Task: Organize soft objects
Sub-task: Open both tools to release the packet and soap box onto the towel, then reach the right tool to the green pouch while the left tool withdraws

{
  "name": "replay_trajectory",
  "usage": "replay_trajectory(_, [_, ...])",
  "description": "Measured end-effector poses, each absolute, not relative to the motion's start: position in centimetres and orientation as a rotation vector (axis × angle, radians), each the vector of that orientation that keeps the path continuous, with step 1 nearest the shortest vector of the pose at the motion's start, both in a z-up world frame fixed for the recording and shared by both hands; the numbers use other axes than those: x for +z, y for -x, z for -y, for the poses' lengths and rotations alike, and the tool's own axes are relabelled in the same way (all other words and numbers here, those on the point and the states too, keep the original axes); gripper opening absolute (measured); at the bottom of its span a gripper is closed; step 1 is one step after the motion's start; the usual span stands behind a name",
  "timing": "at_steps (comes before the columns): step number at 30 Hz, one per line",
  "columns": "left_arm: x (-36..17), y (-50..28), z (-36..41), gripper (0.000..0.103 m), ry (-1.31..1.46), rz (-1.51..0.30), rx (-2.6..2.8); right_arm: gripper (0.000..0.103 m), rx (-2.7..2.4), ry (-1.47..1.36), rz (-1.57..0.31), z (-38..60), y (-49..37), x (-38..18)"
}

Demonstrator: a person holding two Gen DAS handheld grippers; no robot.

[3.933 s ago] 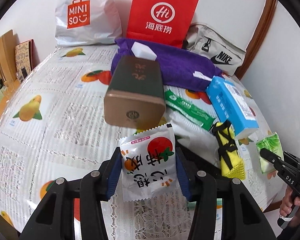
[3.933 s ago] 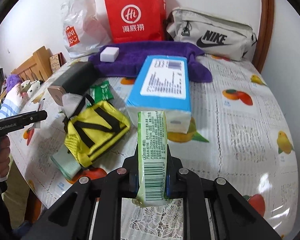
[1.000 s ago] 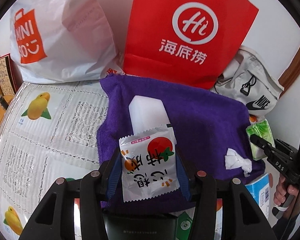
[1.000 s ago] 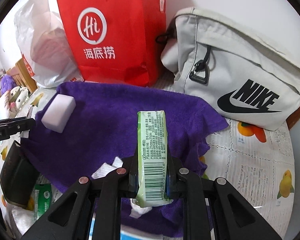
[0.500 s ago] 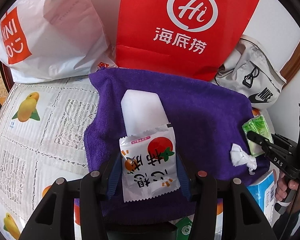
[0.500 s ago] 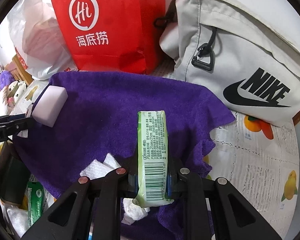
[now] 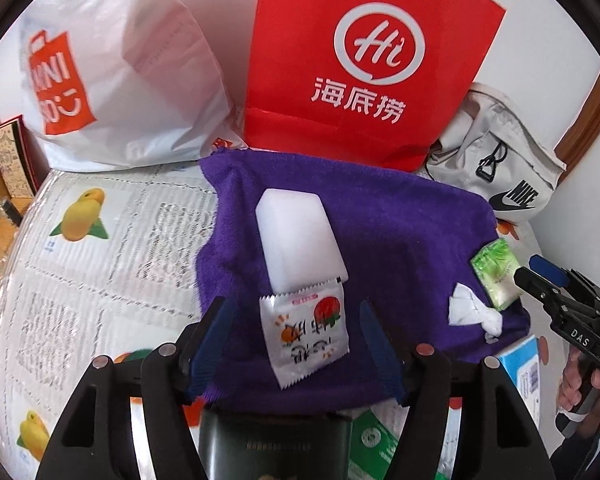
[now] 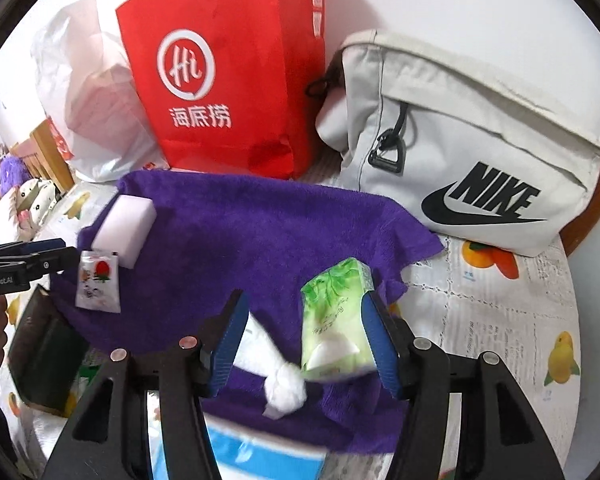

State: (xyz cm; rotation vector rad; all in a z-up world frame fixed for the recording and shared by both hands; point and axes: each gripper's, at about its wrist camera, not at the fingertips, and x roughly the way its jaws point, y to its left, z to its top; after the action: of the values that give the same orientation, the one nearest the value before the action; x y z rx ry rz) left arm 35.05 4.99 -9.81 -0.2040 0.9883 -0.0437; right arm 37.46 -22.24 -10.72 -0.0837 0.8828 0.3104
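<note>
Both grippers hover over the purple towel (image 7: 400,232), jaws spread wide (left gripper (image 7: 296,344) around the sachet (image 7: 306,332), right gripper (image 8: 306,332) beside the tissue pack (image 8: 334,324)), gripping nothing.

Both views are bright with soft, even light and only weak shadows. The fisheye lens bends the edges strongly and leaves black corners. The right wrist view has motion blur on the green tissue pack (image 8: 336,320) and the crumpled tissue (image 8: 286,390).
</note>
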Motion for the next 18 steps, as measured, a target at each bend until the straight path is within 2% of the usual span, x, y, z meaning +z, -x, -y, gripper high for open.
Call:
replay_trajectory(10, [-6.9, -28.9, -5.1, 0.065, 0.177, -0.915, -0.053, 0.058, 0.32, 0.059, -0.819, 22.0, -31.1, -7.6])
replay_trajectory(18, [-6.2, -24.2, -5.4, 0.065, 0.156, -0.907, -0.037, 0.058, 0.394, 0.042, -0.834, 19.9, -25.5, -7.8])
